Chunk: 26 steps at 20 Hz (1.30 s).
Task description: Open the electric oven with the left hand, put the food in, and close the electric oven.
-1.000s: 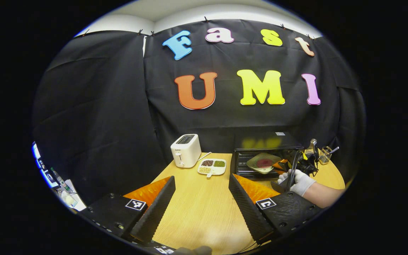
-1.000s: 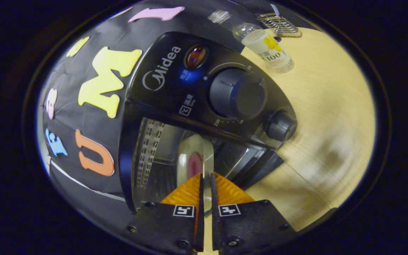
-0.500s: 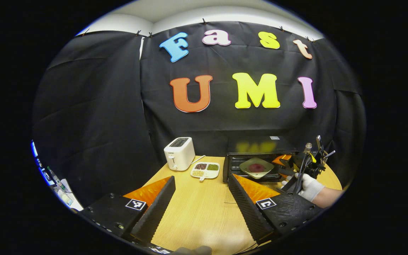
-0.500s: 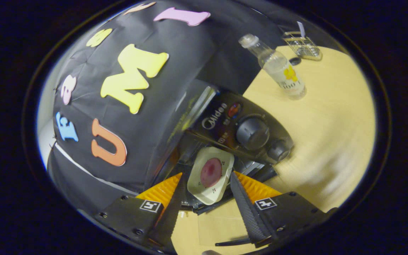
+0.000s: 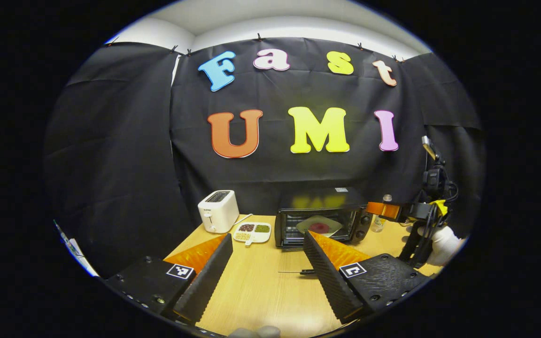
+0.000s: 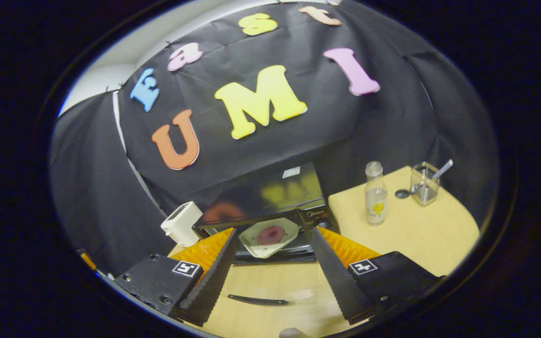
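The black electric oven stands at the back of the table with its door folded down; the door's dark handle lies near me. A white plate with a red food patch rests on the rack inside. My left gripper is open and empty, well short of the oven. In the right gripper view the oven and plate lie just past my open, empty right gripper, above the door handle. The right gripper hangs to the right of the oven, held by a gloved hand.
A white toaster and a sectioned dish of grains sit left of the oven. Right of it stand a clear bottle and a glass with a straw. The wooden table curves off at the right.
The right gripper has let go of the plate inside the oven, opened, and drawn back and up. The left gripper has pulled back from the oven too.
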Each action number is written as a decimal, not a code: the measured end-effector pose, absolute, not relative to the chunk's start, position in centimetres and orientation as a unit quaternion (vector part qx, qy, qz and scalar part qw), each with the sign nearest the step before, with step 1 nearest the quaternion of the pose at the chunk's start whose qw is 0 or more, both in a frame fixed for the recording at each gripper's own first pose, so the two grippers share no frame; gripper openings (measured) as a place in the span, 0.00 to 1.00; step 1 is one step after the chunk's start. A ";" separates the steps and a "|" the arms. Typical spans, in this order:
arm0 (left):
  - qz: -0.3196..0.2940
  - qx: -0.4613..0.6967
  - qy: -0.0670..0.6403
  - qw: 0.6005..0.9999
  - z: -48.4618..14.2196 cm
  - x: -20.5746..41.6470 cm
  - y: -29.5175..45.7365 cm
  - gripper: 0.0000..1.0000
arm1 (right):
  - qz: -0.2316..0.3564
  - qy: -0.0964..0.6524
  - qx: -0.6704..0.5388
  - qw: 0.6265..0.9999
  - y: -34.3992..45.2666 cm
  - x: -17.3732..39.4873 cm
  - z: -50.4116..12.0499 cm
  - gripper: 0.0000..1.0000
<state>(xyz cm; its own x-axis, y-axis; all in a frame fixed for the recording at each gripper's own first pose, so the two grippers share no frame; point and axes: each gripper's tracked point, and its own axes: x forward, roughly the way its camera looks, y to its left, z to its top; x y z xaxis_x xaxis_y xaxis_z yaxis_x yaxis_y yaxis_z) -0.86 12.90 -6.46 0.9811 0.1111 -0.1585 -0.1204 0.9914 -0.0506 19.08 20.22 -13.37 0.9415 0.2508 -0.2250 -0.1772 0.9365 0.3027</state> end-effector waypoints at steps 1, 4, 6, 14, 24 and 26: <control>0.048 -0.031 0.070 0.996 -6.6 -0.7 12.4 0.97 | 0.110 0.126 0.119 0.979 19.4 17.5 -12.7 0.94; 0.020 -0.037 0.084 0.996 -9.3 0.0 10.3 0.96 | 0.097 0.099 0.065 0.988 17.2 13.9 -10.4 0.94; 0.009 -0.032 0.098 0.995 -11.3 0.9 9.0 0.97 | 0.086 0.084 0.030 0.992 15.2 11.4 -9.3 0.96; -0.025 -0.045 0.199 0.979 -22.8 3.9 1.1 0.97 | 0.083 0.117 -0.007 0.990 8.2 5.6 -9.3 1.00; -0.021 -0.032 0.275 0.961 -31.9 8.6 -3.6 0.97 | 0.066 0.140 -0.030 0.988 0.2 5.9 -9.0 0.96; -0.014 -0.032 0.282 0.959 -32.8 9.4 -3.3 0.97 | 0.063 0.143 -0.030 0.987 -0.4 5.9 -9.2 0.96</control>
<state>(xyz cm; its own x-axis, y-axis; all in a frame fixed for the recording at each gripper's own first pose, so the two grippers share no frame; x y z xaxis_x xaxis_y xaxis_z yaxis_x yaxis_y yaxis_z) 9.43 -3.31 -32.85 0.8403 -0.0450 -0.5403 0.0084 0.9975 -0.0700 5.91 -0.40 -9.20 0.9509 0.1162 -0.2867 -0.1334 0.9902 -0.0413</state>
